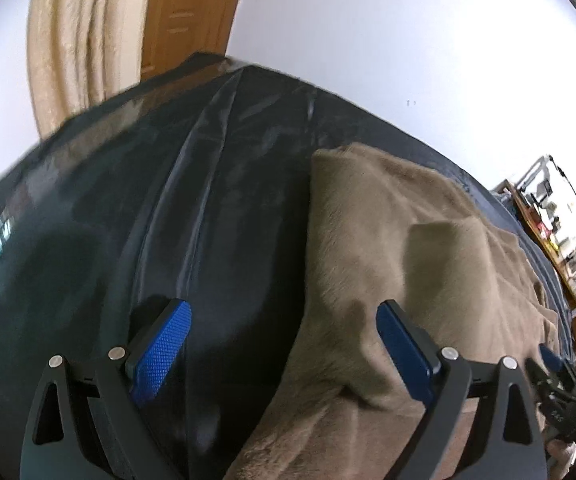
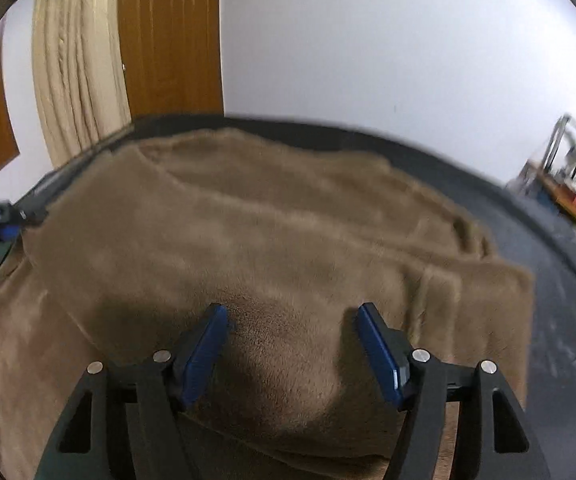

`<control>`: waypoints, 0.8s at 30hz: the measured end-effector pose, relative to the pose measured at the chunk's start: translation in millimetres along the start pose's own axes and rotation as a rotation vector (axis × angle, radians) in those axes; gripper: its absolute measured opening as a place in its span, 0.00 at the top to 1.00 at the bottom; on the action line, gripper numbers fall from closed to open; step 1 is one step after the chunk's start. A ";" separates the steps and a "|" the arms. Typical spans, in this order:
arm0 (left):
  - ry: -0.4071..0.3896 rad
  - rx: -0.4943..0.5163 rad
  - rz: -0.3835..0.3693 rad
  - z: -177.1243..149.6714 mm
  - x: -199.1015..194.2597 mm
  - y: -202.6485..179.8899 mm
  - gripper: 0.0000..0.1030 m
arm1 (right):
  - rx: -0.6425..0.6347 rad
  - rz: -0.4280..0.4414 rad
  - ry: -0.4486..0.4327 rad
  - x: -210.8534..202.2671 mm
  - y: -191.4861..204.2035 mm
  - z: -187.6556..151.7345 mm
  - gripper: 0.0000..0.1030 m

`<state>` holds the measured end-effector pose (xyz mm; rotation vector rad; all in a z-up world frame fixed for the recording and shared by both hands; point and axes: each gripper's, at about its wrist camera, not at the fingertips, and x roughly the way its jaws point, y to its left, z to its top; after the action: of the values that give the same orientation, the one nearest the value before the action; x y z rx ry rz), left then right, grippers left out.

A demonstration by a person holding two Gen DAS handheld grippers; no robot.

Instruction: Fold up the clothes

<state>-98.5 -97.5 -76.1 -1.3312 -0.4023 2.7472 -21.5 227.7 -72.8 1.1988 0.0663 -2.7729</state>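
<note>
Here the brown fleece garment point(image 2: 271, 240) lies spread over a surface covered by a dark glossy sheet point(image 1: 191, 208); whether that surface is a counter or a bed cannot be told. In the right wrist view the garment fills most of the surface, its far edge close to the far edge of the sheet, with a strip of bare sheet along the right edge. A folded layer lies across the cloth, ending in a straight edge on the right. The right gripper point(image 2: 292, 344) hangs just over the near part of the garment with its 2 blue pads point(image 2: 380, 354) standing well apart; nothing is pinched between them, only the cloth surface beneath. In the left wrist view the left gripper point(image 1: 283, 344) is spread wide at the garment's left edge: 1 blue pad point(image 1: 163, 344) is over the bare sheet, the other over the fleece, and neither presses on anything. A raised fold of cloth sits just beside the pad on the fleece side. Beyond the far edge stand a white wall point(image 2: 388, 40), a cream curtain point(image 2: 75, 72) and a wooden door point(image 2: 171, 36), with a cluttered shelf point(image 1: 548, 220) far to the right.
</note>
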 end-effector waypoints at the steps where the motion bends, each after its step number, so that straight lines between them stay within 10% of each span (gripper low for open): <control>1: -0.006 0.008 0.001 5.8 -1.8 -3.5 0.07 | 0.012 0.015 0.015 2.6 -3.4 -0.2 0.31; 10: 0.093 0.060 0.031 42.9 45.5 -36.8 0.07 | 0.046 0.060 0.008 -3.4 -9.4 -6.5 0.31; 18: 0.019 0.019 0.281 48.2 72.9 -13.3 0.26 | 0.039 0.047 0.014 2.0 -9.4 -1.7 0.30; 21: -0.040 -0.004 0.484 50.3 71.4 4.8 0.53 | 0.035 0.037 0.019 2.9 -8.6 -2.0 0.30; 24: -0.021 -0.116 0.368 52.0 64.3 35.7 0.52 | 0.032 0.031 0.024 4.6 -8.2 -2.0 0.30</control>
<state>-177.1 -131.7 -103.6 -1.5433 -0.3537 3.0767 -24.3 235.5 -77.6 1.2303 0.0057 -2.7427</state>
